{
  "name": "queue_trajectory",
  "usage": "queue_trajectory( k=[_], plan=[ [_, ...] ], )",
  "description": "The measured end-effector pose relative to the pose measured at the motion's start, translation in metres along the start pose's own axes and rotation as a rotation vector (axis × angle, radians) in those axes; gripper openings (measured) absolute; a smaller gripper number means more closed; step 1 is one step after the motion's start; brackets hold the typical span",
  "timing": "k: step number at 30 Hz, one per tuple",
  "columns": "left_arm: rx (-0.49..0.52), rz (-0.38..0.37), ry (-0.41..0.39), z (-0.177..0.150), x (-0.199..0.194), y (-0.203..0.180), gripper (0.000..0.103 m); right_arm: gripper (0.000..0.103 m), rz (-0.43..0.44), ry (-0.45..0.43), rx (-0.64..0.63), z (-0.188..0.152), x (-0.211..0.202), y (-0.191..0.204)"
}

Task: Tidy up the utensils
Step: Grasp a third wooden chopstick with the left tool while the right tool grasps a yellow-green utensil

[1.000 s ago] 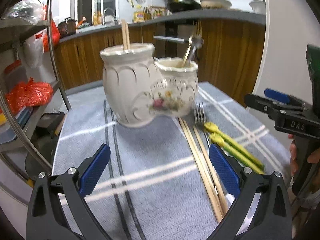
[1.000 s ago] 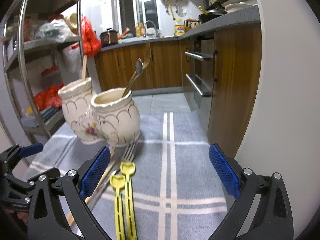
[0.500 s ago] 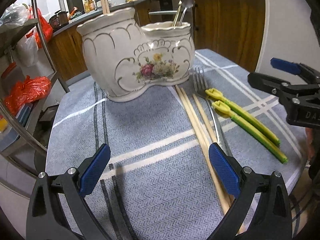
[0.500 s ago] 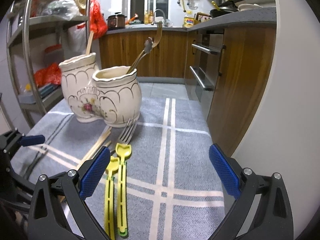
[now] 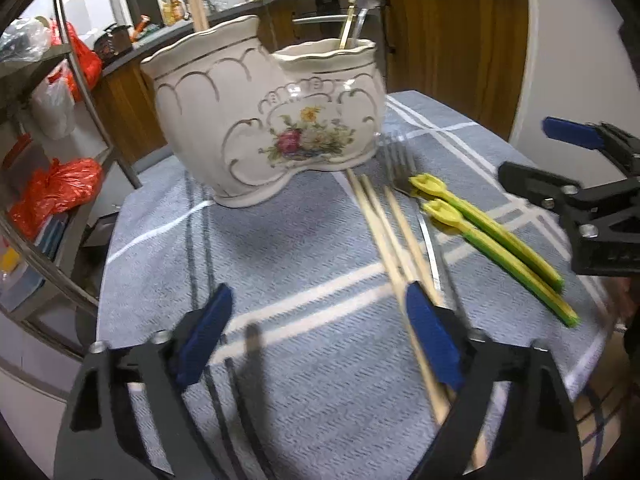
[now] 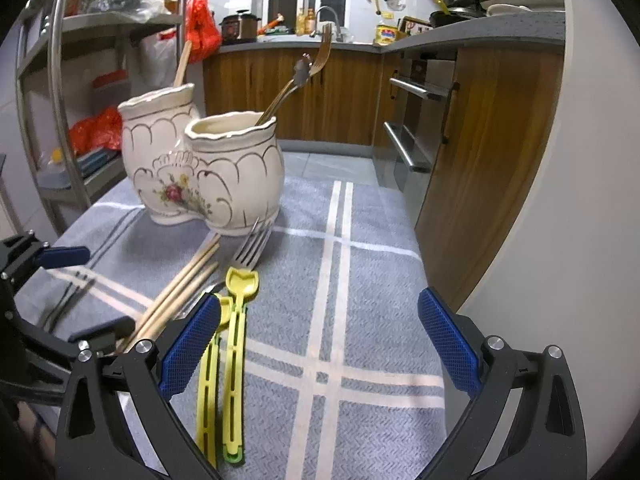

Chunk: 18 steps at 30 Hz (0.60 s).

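A cream two-pot ceramic holder [image 5: 260, 120] [image 6: 200, 172] with a flower print stands at the back of the striped cloth. A fork and a spoon [image 6: 304, 68] lean in one pot and a chopstick [image 6: 182, 64] in the other. Wooden chopsticks [image 5: 384, 224] [image 6: 188, 280], a metal fork [image 5: 400, 164] [image 6: 252, 248] and two yellow utensils [image 5: 500, 240] [image 6: 232, 360] lie in front. My left gripper [image 5: 318, 292] hovers low with its jaws closing, the chopsticks running beneath its right pad, nothing pressed. My right gripper [image 6: 320, 308] stands open, its left pad over the yellow handles.
A blue-grey cloth [image 5: 280, 248] with white stripes covers the small table. A metal rack [image 5: 80, 92] with red bags stands to the left. Wooden kitchen cabinets [image 6: 480, 128] and a white wall [image 6: 580, 200] close in on the right, past the table's edge.
My left gripper has tipped downward and drawn nearer to the cloth and chopsticks, and its jaws have narrowed. The right gripper's view has rolled slightly; its jaws stay wide.
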<state>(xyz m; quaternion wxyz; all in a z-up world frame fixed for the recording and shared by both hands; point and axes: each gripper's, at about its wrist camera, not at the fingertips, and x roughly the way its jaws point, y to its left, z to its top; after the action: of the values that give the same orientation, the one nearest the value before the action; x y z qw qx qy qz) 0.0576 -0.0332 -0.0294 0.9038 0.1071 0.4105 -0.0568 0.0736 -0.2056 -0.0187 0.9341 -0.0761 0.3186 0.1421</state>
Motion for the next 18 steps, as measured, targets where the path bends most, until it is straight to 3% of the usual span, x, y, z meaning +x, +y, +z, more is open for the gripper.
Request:
queue_trajectory(
  k=[2,7,9,11,13,18],
  plan=[
    [0.011,-0.018,0.009,0.000,-0.003,-0.002,0.066,0.098,0.011,0.009,-0.007,0.000,0.001,0.001],
    [0.029,-0.033,0.024,-0.001,0.000,-0.008,0.061,0.091,0.035,0.021,-0.036,-0.001,0.001,0.008],
    [0.027,-0.049,0.028,0.000,0.002,-0.008,0.051,0.072,0.044,0.033,-0.042,-0.002,0.002,0.009],
    [0.031,-0.053,0.025,-0.001,0.001,-0.007,0.032,0.062,0.058,0.048,-0.042,-0.003,0.004,0.010],
    [0.043,-0.056,0.036,-0.001,0.000,-0.005,0.024,0.055,0.088,0.061,-0.037,-0.004,0.004,0.010],
    [0.052,-0.047,0.054,-0.009,-0.005,0.009,0.022,0.039,0.162,0.100,-0.038,-0.006,0.009,0.016]
  ],
)
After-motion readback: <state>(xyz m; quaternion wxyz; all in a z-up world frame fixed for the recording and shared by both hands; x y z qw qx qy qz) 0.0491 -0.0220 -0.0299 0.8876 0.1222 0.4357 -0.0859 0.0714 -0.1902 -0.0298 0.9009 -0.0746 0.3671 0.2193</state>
